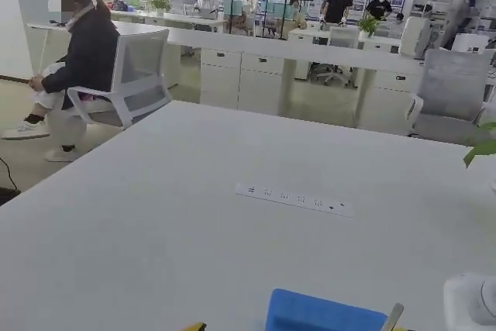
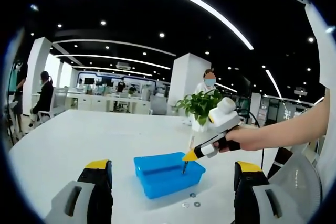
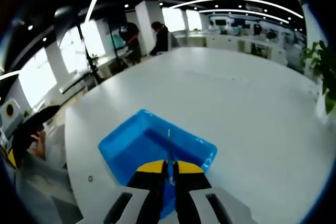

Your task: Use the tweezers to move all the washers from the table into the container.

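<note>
A blue container (image 2: 168, 174) stands on the white table (image 2: 79, 140). Three small washers (image 2: 185, 204) lie on the table just in front of it. My right gripper (image 2: 190, 156), held by a hand, is shut on thin tweezers (image 2: 185, 167) whose tips point down into the container. Its own view shows the tweezers (image 3: 169, 150) running out between the closed jaws of the right gripper (image 3: 169, 167) over the container (image 3: 136, 142). I cannot tell whether the tips hold a washer. My left gripper (image 2: 173, 182) stays open, its jaws wide apart, short of the container. One washer (image 3: 90, 179) lies left of the container.
A potted plant (image 2: 202, 106) stands behind the container. A power strip (image 1: 293, 199) is set into the table's middle. The container's top (image 1: 325, 312) shows at the bottom of the head view. A seated person (image 1: 77, 52) and office desks lie beyond the far edge.
</note>
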Motion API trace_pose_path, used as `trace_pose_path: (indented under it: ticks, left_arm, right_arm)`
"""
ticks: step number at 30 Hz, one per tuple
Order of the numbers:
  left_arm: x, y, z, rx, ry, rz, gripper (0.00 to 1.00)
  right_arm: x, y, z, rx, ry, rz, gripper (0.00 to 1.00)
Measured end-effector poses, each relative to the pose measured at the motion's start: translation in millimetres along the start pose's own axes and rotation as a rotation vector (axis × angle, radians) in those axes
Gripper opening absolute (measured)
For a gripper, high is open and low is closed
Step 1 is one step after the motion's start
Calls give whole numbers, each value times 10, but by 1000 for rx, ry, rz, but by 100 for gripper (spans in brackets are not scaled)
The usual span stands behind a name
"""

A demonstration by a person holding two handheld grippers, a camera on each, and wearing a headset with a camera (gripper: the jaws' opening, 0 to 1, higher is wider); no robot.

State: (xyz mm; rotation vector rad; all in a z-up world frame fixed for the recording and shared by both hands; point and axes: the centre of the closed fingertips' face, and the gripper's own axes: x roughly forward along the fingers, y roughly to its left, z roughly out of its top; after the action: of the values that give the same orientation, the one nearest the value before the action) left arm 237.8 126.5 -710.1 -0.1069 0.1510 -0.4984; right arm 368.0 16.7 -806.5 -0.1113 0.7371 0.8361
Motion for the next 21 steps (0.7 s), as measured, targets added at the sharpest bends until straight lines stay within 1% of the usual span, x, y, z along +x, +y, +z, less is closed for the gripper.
trace_pose_path:
  ticks: [3,5,9,14,19,21]
  left_arm:
    - [1,-7,-12,3,6,-3,99]
    - [3,-14,0,3,-1,-7,99]
    - [4,3,-10,2,4,-1,99]
    - [9,-1,-24,7,11,-2,99]
    - [6,6,-17,7,8,0,99]
    - [5,9,-18,6,8,1,99]
  right_arm:
    - [18,8,-25,5,6,6,3]
    - [30,17,-32,3,4,12,3]
    - [35,-6,-37,-22,8,-4,3]
    - [41,-46,-22,-23,1,-3,4]
    - [52,-61,-34,-77,-1,-8,4]
    - [45,-59,-24,-85,-5,-12,4]
